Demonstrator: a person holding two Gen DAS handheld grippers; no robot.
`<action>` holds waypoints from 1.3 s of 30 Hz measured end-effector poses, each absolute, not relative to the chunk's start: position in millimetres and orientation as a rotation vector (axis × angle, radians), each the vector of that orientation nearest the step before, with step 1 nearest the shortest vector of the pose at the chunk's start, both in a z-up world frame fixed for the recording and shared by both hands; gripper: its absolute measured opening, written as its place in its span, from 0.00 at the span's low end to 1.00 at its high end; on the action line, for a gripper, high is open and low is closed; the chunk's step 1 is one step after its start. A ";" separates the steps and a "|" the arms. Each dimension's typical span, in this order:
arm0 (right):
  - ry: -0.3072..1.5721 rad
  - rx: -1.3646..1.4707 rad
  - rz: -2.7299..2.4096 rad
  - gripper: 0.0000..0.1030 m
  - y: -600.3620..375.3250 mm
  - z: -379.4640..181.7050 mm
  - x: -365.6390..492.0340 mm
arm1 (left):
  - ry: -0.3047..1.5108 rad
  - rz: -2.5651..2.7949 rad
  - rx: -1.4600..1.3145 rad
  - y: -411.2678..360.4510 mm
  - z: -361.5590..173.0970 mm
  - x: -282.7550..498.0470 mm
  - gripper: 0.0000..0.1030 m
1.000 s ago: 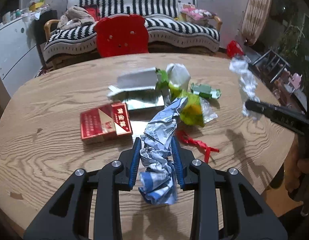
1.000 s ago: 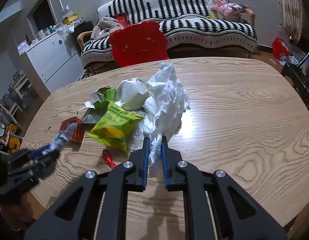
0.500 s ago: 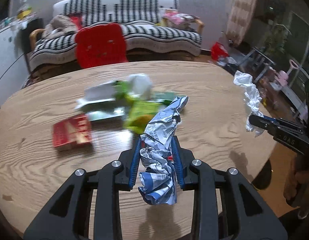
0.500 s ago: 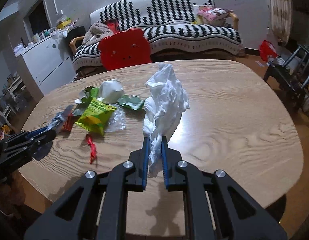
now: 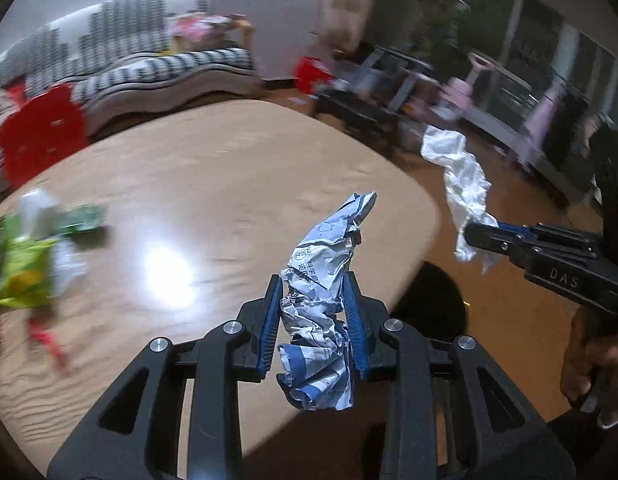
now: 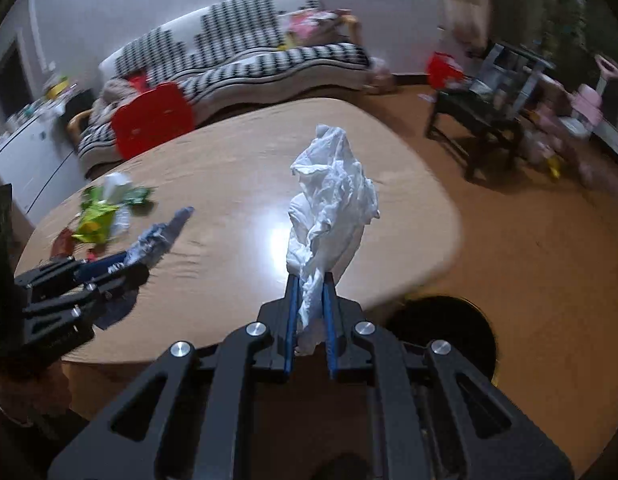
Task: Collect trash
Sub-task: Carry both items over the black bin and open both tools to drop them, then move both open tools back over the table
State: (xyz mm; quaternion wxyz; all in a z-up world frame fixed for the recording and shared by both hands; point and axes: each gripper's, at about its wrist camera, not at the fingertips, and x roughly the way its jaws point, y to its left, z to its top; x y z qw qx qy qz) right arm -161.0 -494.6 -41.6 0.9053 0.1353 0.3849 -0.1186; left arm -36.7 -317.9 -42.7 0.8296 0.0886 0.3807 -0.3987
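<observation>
- Living room behind everything: a black-and-white striped sofa (image 6: pixel 245 60) along the back wall, a red plastic chair back (image 6: pixel 151 122) tucked against the far edge of the table, and a dark little side table (image 6: pixel 475 120) off to the right on the wood floor.
- We've got a big rounded wooden table (image 6: pixel 237 184) in both views, all of it blurry.
- Our left gripper (image 5: pixel 313 312) is clamped on a crumpled blue-and-white printed wrapper (image 5: pixel 323 292). The wrapper stands lengthwise between the blue pads, long axis running away from the camera, its pointed tip aimed up and forward over the table's right end and a scrunched blue lump hanging out the back of the jaws.
- In the right wrist view the same wrapper shows at the left, tip pointing up and to the right over the tabletop.
- Our right gripper (image 6: pixel 311 312) is pinched nearly closed on a wad of white plastic bag (image 6: pixel 333 204). The wad rises tall and upright out of the jaws, long axis straight ahead, with a short tail poking below the pads.
- From the left wrist view that white wad sits off the table's right edge, above the floor, leaning up and to the left.
- Leftover trash pile on the far left of the table: a yellow-green snack bag (image 5: pixel 23 276), a small green packet (image 5: pixel 83 220), something white and a red scrap (image 5: pixel 47 340), all too smeared for us to read.
- A round black shape (image 6: pixel 445 332) sits on the floor just past the table's near right corner; we can't tell what it is.
- A hand (image 5: pixel 593 372) grips the right gripper's handle at the edge of the left wrist view.
</observation>
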 end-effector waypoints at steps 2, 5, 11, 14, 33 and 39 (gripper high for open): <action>0.814 0.321 -0.288 0.12 -518.8 -51.9 -181.7 | 0.822 -0.899 0.207 -344.0 -51.3 -50.5 0.29; 0.855 0.371 -0.338 0.12 -547.6 -66.3 -205.1 | 0.843 -0.972 0.241 -383.3 -67.0 -72.1 0.29; 0.914 0.450 -0.379 0.12 -584.5 -90.0 -233.3 | 0.889 -1.033 0.298 -441.1 -98.3 -92.9 0.29; 0.939 0.471 -0.390 0.12 -595.1 -99.6 -237.3 | 0.918 -1.043 0.294 -458.7 -109.8 -92.4 0.29; 0.941 0.530 -0.420 0.15 -617.9 -111.4 -234.0 | 0.964 -1.058 0.310 -513.2 -139.0 -94.1 0.37; 0.910 0.521 -0.437 0.64 -616.8 -105.0 -235.8 | 0.948 -1.060 0.295 -515.9 -136.6 -93.4 0.66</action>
